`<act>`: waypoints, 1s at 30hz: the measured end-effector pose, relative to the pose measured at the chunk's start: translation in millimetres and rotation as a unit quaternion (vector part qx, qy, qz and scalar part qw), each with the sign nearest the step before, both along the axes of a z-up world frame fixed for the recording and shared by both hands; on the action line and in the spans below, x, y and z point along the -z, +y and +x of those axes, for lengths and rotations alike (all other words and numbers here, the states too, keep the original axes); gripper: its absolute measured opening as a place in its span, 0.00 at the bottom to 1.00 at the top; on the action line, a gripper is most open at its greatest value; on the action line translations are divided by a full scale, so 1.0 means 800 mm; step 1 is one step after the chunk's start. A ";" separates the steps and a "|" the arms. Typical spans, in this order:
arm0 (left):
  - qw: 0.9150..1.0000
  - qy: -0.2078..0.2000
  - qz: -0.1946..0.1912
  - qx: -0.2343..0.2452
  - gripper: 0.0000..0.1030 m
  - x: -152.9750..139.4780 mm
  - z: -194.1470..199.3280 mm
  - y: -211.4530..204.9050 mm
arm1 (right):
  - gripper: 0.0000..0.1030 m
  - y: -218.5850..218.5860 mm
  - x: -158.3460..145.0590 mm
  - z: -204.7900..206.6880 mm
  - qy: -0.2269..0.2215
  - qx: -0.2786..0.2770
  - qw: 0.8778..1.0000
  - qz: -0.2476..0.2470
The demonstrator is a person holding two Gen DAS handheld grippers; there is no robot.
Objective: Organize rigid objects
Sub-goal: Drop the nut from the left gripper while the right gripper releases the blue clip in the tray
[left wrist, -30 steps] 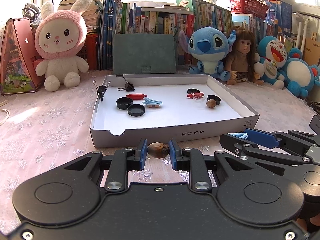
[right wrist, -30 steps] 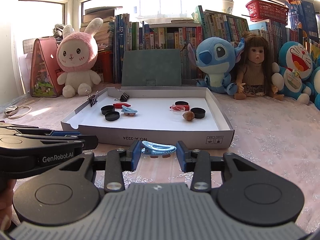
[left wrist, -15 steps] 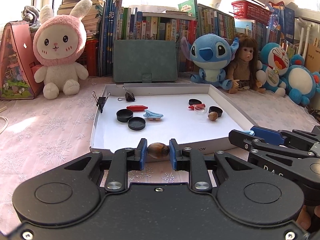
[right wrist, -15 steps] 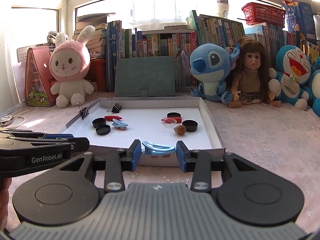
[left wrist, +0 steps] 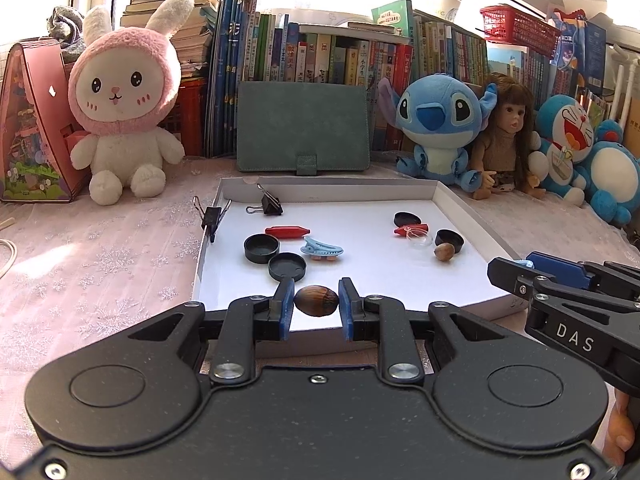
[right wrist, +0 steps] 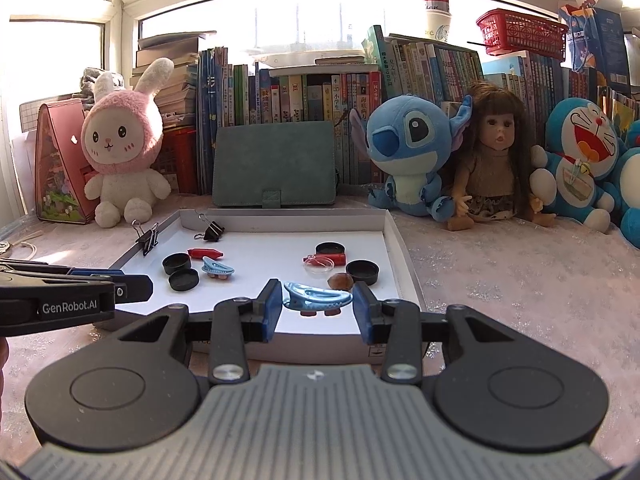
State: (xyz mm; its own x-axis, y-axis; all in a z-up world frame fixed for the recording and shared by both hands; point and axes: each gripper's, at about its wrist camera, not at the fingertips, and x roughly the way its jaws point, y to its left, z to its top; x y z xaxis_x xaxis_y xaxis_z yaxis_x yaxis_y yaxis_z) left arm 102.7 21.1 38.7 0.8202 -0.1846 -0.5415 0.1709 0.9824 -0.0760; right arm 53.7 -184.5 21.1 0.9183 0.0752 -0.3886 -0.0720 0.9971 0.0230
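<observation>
Brown nut [left wrist: 316, 299] clamped in left gripper [left wrist: 316, 307], frame centre; right gripper [right wrist: 317, 307] pinches blue hair clip [right wrist: 316, 297] over white tray [right wrist: 404, 256].

Daylight pouring in through window [right wrist: 280, 16] behind books [right wrist: 320, 92], blowing out to white. Sun patches lying on counter [left wrist: 80, 248] at left. Tray [left wrist: 400, 276] floor glowing bright, items casting soft shadows. Fisheye bending edges, corners vignetting dark. Both views staying sharp, no motion blur.
</observation>
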 end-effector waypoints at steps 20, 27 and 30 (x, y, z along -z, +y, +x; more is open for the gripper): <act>0.999 0.032 -0.002 -0.016 0.22 0.009 0.048 0.000 | 0.43 -0.013 -0.001 0.047 0.024 0.002 1.000 0.002; 0.999 0.050 -0.008 -0.021 0.22 0.010 0.074 0.003 | 0.43 -0.019 -0.007 0.077 0.040 -0.005 0.999 0.010; 0.998 0.060 -0.012 -0.025 0.22 0.009 0.088 0.007 | 0.43 -0.025 -0.012 0.095 0.057 -0.009 0.998 0.022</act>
